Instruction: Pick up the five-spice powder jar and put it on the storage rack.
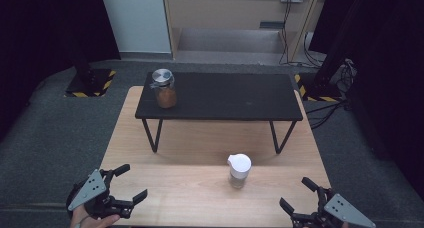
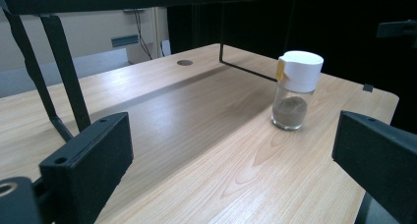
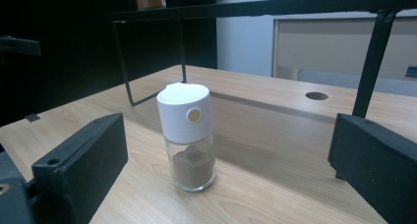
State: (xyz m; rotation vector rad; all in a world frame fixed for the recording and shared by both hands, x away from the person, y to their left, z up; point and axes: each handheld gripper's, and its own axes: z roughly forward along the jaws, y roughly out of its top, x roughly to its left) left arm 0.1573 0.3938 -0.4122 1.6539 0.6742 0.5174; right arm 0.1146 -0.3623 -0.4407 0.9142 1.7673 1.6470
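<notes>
Small glass shaker jar (image 1: 239, 171) stands upright on the wooden counter (image 1: 190, 198), lower centre of the high view, long axis vertical. White cap on top; a low layer of brown powder sits in the bottom, most of the glass empty.

Right gripper (image 1: 298, 198), lower right corner of the high view: jaws spread wide, nothing between them. In the right gripper view the jar (image 3: 188, 135) stands ahead of the jaws and a little left of centre in the gap, apart from both pads.

Left gripper (image 1: 131, 184), lower left of the high view: jaws likewise released and empty. In the left gripper view the jar (image 2: 296, 89) sits farther off, toward the right of the frame.

Judgement: the right gripper is the nearer and already faces the jar; a level approach up and to the left in the high view would bring the pads to either side of the glass body below the cap.

Second container: a glass jar with metal lid (image 1: 164, 88) stands on the black shelf (image 1: 225, 95), upper left of the high view, roughly half full of orange-brown contents, well apart from both grippers.
</notes>
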